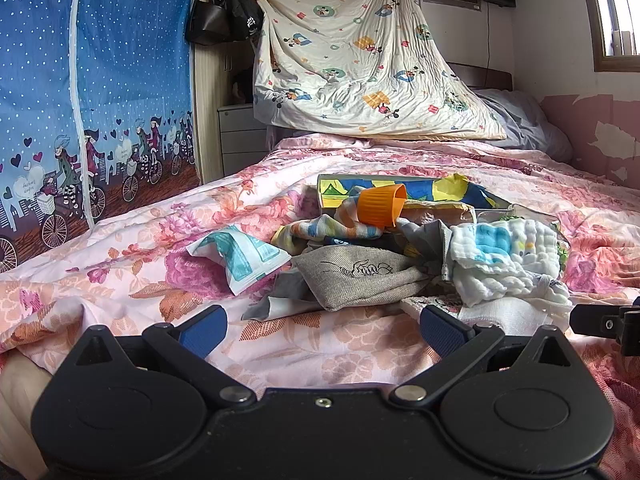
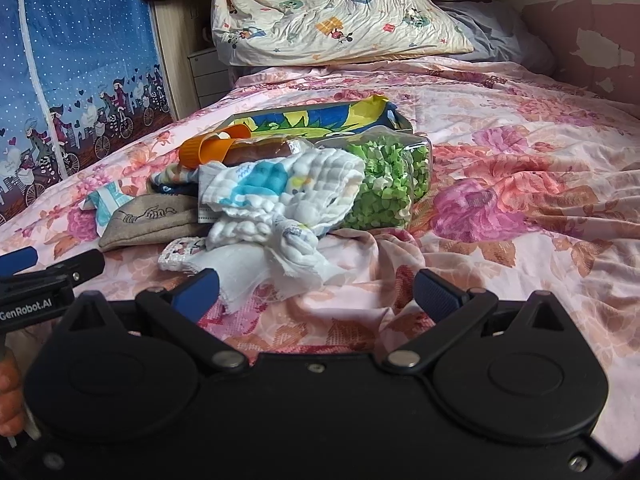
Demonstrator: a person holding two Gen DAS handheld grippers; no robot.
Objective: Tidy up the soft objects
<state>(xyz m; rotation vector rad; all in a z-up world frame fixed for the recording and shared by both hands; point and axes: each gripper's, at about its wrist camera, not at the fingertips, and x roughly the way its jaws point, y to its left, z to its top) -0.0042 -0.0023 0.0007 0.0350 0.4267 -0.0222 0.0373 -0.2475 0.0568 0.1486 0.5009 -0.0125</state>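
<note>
While both of your tools hang low over the near edge of the pink floral bedspread [image 2: 500, 184], neither has anything in it: the left gripper [image 1: 323, 330] has its blue-padded fingers spread wide over bare cloth, and the right gripper [image 2: 316, 290] is just as far apart, its left pad at the hem of the nearest rag. You seem to be lined up side by side, so each takes its own half of the heap.

The heap sits mid-bed, toward the near edge. Nearest your right tool lies the white quilted muslin cloth with blue patches [image 2: 280, 196], crumpled and trailing a tail toward you, probably the easiest first pinch. Nearest your left tool is the grey linen pouch with a black line drawing [image 1: 360, 276], flat on the spread with a loose grey scrap under it. Just to its left, toward the left edge, lies a teal and white printed packet [image 1: 240, 258], apart from the rest.

Behind the muslin leans a clear bag of green foam bits [image 2: 384, 184], slumped and partly covered by it. The ribbed orange plastic cap [image 1: 380, 204] lies tipped on its side on the clutter. Farthest is a flat box printed in blue, yellow and green [image 1: 400, 188], which may be meant as the container, though I cannot tell.
</note>
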